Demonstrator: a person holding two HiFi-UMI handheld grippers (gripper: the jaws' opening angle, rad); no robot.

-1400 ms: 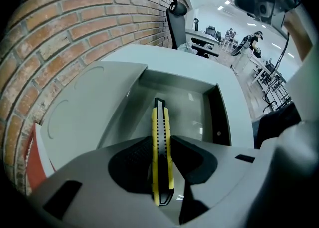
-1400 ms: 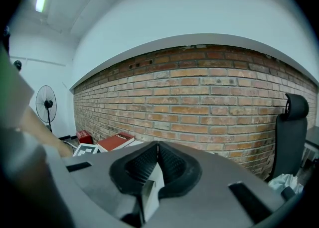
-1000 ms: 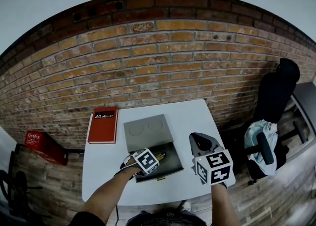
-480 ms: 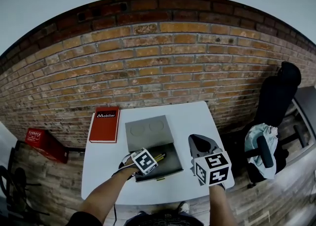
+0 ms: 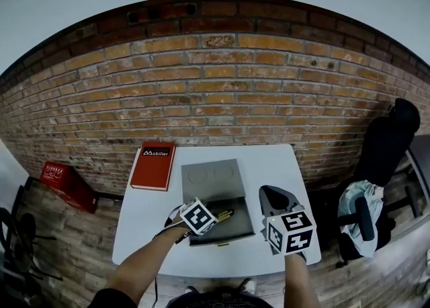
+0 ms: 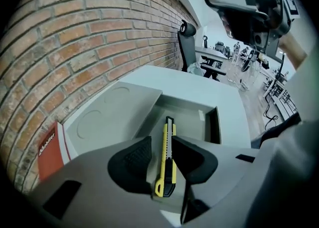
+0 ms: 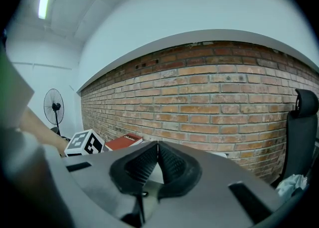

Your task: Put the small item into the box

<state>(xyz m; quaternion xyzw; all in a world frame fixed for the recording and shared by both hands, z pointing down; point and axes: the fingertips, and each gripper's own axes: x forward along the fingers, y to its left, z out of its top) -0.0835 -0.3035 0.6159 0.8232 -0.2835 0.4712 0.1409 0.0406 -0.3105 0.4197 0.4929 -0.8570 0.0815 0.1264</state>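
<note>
A yellow and black utility knife sits between the jaws of my left gripper, which is shut on it. The blade end points out over the tray of the open grey box. In the head view the knife sticks out of the left gripper above the box tray, and the box's lid lies flat behind. My right gripper hovers just right of the box; its pads are pressed together with nothing between them.
A red book lies at the far left of the white table. A brick wall runs behind the table. A black office chair stands to the right, and a red crate sits on the floor at left.
The head view has shifted slightly, so everything sits a little further right in the picture. The left gripper still holds the knife over the box tray; the right gripper has barely moved.
</note>
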